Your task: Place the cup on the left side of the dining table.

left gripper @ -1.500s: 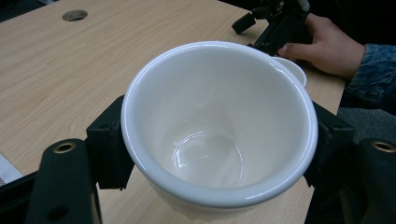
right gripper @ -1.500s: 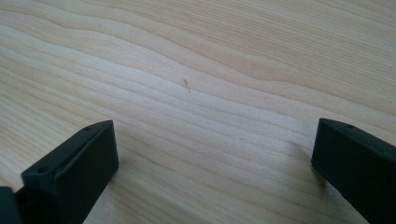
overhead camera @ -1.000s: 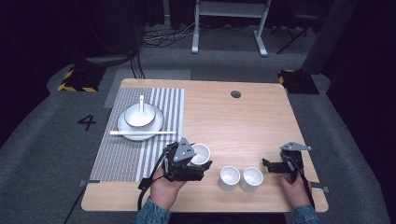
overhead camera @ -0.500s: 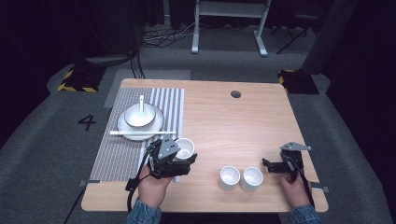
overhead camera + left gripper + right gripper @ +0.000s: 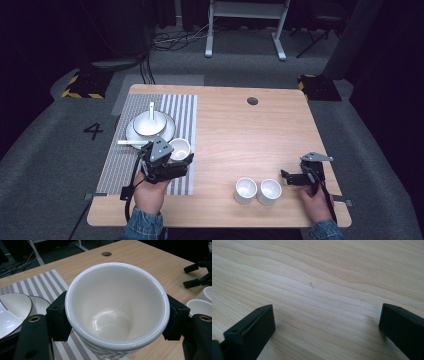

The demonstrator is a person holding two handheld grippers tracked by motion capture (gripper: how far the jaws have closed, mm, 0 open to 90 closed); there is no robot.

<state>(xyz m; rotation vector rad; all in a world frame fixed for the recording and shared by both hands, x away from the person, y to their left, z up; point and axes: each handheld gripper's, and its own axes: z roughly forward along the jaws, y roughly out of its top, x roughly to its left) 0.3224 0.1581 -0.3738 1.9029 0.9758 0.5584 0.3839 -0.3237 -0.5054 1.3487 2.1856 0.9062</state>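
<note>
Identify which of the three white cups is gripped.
The cup over the striped placemat, clamped by the left hand-held gripper; the other two cups stand untouched.

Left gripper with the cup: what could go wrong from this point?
The left gripper grips the white cup by its smooth glazed sides, so the cup might slip or tilt. It is also close to the plate with the bowl and spoon, and setting it down carelessly could knock them.
</note>
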